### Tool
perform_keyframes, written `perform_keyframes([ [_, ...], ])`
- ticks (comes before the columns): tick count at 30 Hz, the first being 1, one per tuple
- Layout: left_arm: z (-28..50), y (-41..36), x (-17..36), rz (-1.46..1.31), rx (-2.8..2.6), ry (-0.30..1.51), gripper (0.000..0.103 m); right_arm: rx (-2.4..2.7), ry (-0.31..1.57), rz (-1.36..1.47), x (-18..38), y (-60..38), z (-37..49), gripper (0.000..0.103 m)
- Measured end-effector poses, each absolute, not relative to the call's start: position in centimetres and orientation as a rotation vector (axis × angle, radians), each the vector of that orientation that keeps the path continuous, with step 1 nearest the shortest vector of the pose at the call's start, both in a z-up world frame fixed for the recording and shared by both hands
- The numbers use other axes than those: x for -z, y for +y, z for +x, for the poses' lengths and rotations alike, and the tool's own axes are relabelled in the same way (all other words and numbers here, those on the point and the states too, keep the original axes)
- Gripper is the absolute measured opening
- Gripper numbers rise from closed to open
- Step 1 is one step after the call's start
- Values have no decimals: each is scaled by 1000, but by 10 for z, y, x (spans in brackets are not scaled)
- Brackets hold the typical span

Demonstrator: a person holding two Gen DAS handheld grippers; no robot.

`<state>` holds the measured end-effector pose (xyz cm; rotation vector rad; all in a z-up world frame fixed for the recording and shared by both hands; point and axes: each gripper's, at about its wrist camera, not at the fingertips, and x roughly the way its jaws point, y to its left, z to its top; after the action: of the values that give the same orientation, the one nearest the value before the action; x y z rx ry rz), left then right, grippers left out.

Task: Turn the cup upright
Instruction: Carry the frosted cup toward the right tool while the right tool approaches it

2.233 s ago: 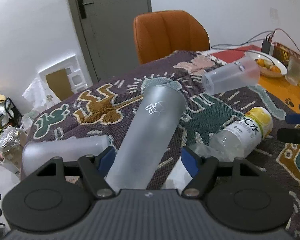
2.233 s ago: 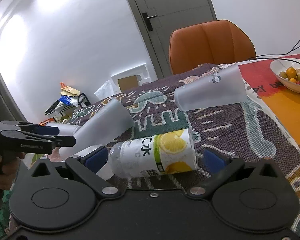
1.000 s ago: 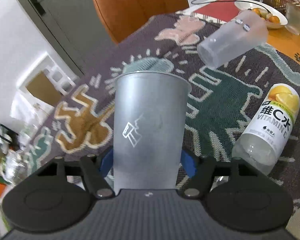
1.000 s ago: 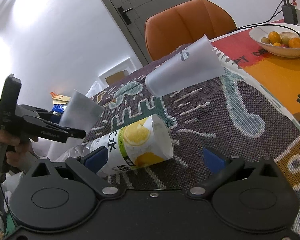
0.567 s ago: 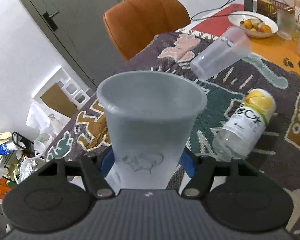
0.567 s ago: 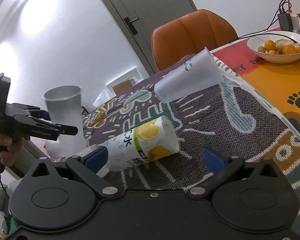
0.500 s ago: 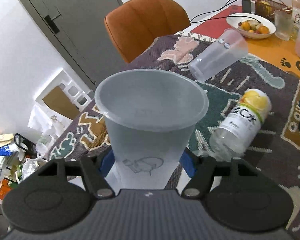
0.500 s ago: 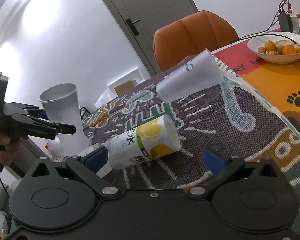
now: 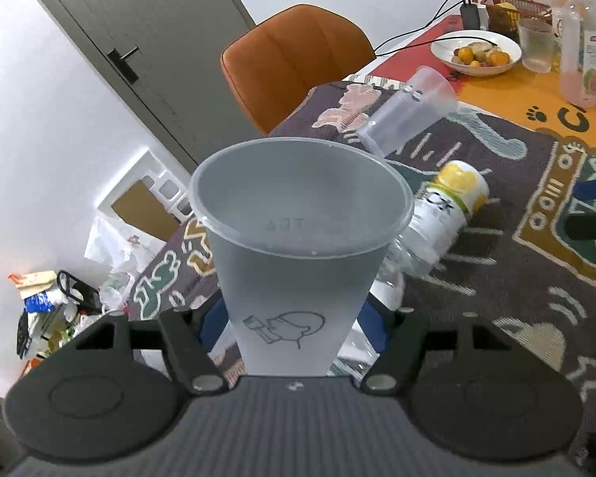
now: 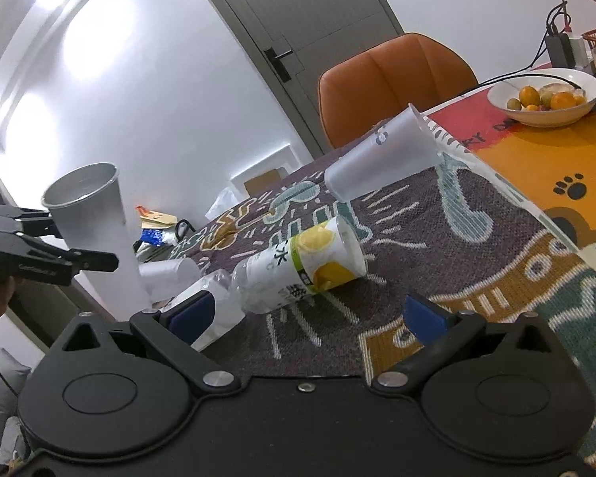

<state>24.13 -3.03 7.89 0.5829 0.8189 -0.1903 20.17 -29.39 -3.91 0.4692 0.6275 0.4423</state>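
My left gripper [image 9: 286,318] is shut on a frosted plastic cup [image 9: 298,246] and holds it upright, mouth up, at the table's near left edge. The same cup [image 10: 89,218] and the left gripper [image 10: 79,250] show at the far left of the right wrist view. A second frosted cup [image 9: 409,115] lies on its side further back on the patterned cloth; it also shows in the right wrist view [image 10: 381,159]. My right gripper [image 10: 310,314] is open and empty, low over the cloth.
A lemon drink bottle [image 10: 298,266] lies on its side between the grippers. Another small cup [image 10: 167,274] lies by the table edge. A fruit bowl [image 9: 476,51], a glass [image 9: 536,43] and bottles [image 9: 576,39] stand at the back right. An orange chair [image 9: 294,59] is behind the table.
My left gripper has turned the held cup from tilted and bottom-forward to upright with its mouth up. The right gripper has shifted slightly and stays open.
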Motion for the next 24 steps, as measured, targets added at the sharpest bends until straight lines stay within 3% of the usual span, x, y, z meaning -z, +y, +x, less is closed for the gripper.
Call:
perform_keyframes([
  [24, 130, -71, -56, 603, 288, 954, 68, -513, 648, 353, 51, -303, 141, 103],
])
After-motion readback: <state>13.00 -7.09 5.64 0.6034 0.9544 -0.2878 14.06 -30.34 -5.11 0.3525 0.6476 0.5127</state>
